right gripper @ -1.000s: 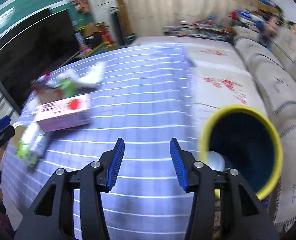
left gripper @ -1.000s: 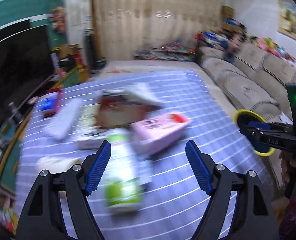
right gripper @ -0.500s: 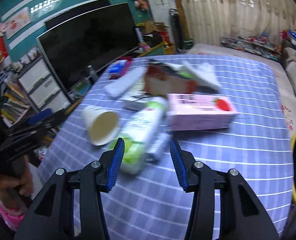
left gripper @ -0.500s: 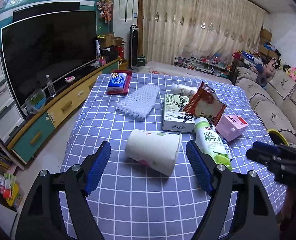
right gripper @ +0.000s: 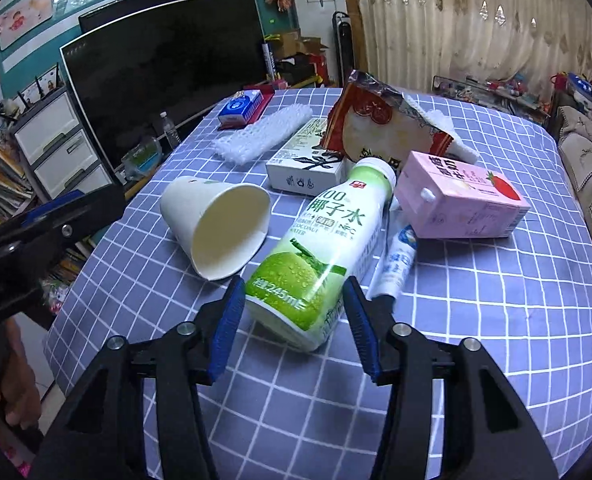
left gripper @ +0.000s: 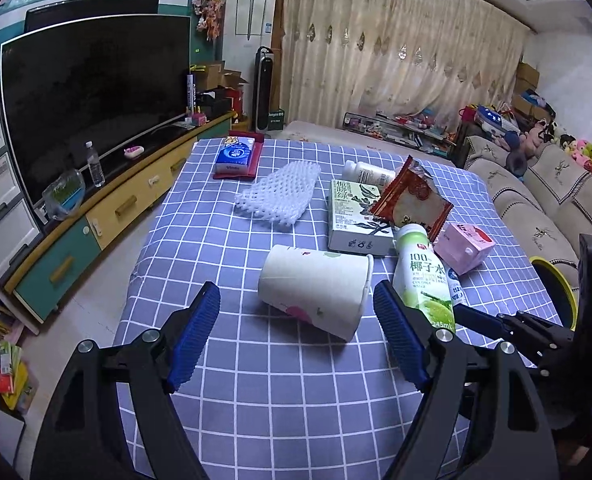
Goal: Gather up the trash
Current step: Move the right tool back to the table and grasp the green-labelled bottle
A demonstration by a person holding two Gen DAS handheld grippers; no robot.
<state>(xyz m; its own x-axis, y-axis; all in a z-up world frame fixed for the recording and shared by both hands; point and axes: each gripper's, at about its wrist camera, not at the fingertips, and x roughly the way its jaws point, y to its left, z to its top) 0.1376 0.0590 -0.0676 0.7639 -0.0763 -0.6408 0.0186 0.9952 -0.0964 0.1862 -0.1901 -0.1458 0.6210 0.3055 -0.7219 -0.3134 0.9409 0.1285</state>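
the right gripper (right gripper: 292,320), jaws just widened and clasping nothing, frames the base of the coconut water bottle (right gripper: 315,252) lying near centre, probably light, smooth, best pinched mid-body; the left gripper (left gripper: 296,332) gapes before the toppled, crushable paper cup (left gripper: 315,288).

On the green-and-white bottle (right gripper: 319,248) we read "100", "椰子水", "COCONUT WATER", "NFC" and "245mL". The blue tissue pack (left gripper: 236,155) carries a brand that may read "Vinda". Print on the pink carton (right gripper: 461,200) stays illegible.
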